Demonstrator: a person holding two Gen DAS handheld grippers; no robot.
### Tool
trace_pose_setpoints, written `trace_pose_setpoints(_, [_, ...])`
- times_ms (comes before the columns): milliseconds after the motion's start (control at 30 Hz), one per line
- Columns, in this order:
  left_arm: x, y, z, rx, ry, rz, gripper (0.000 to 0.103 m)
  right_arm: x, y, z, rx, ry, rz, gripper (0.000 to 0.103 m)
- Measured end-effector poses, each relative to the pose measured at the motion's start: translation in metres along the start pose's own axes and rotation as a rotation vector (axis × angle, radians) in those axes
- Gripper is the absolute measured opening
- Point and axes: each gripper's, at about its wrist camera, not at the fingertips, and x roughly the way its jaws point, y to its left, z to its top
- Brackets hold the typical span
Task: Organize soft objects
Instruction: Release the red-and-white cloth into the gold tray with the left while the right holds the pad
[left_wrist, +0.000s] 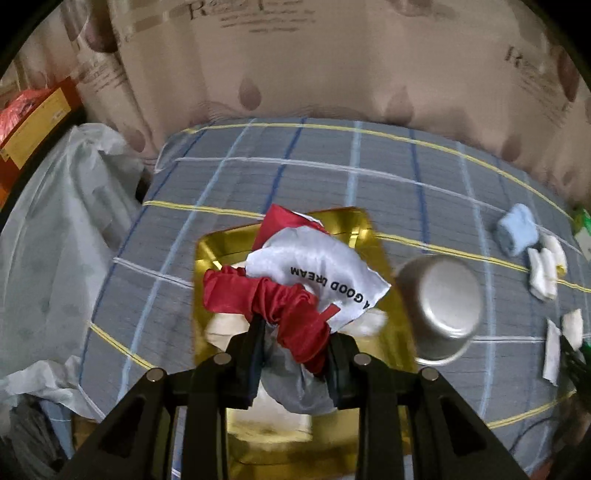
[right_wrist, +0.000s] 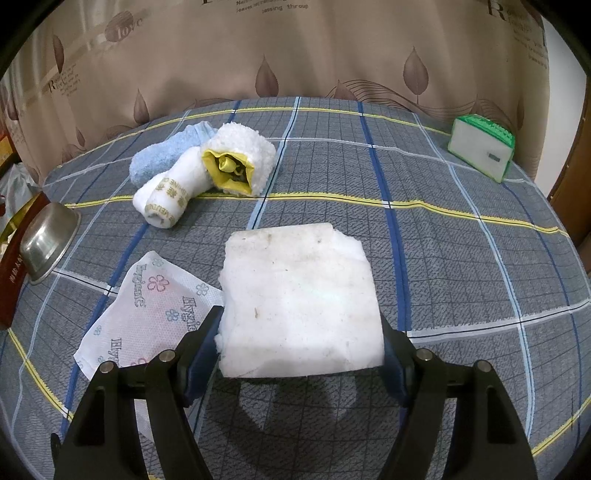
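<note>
In the left wrist view my left gripper (left_wrist: 293, 325) is shut on a bundle of red satin cloth (left_wrist: 273, 299) and a white satin pouch (left_wrist: 317, 269) printed "A GOOD DREAM", held over a gold tray (left_wrist: 384, 295). In the right wrist view my right gripper (right_wrist: 301, 332) is shut on a white foam pad (right_wrist: 301, 295), held above the plaid tablecloth (right_wrist: 443, 240). A rolled white towel (right_wrist: 173, 192), a blue towel (right_wrist: 162, 155), a fluffy white and yellow cloth (right_wrist: 240, 162) and a printed "Hygiene" tissue (right_wrist: 147, 310) lie on the table.
An upturned steel bowl (left_wrist: 443, 306) sits right of the tray; it also shows in the right wrist view (right_wrist: 48, 240). A green and white packet (right_wrist: 480, 147) stands at the far right. A beige curtain (right_wrist: 295, 48) hangs behind. White plastic bags (left_wrist: 66, 221) lie left of the table.
</note>
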Motion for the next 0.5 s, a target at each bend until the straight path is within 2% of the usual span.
trace_pose_setpoints(167, [0.023,0.024,0.007,-0.046,0.024,0.016,0.028,-0.001,0.001,0.0,-0.003,0.001,-0.005,0.072])
trace_pose_setpoints(300, [0.044,0.031,0.011,-0.064,0.073,0.019,0.031,-0.001,0.001,0.0,-0.003,0.001,-0.006,0.072])
trace_pose_setpoints(500, [0.058,0.036,0.016,-0.067,0.084,0.0,0.045,-0.001,0.0,0.0,-0.005,0.002,-0.009,0.072])
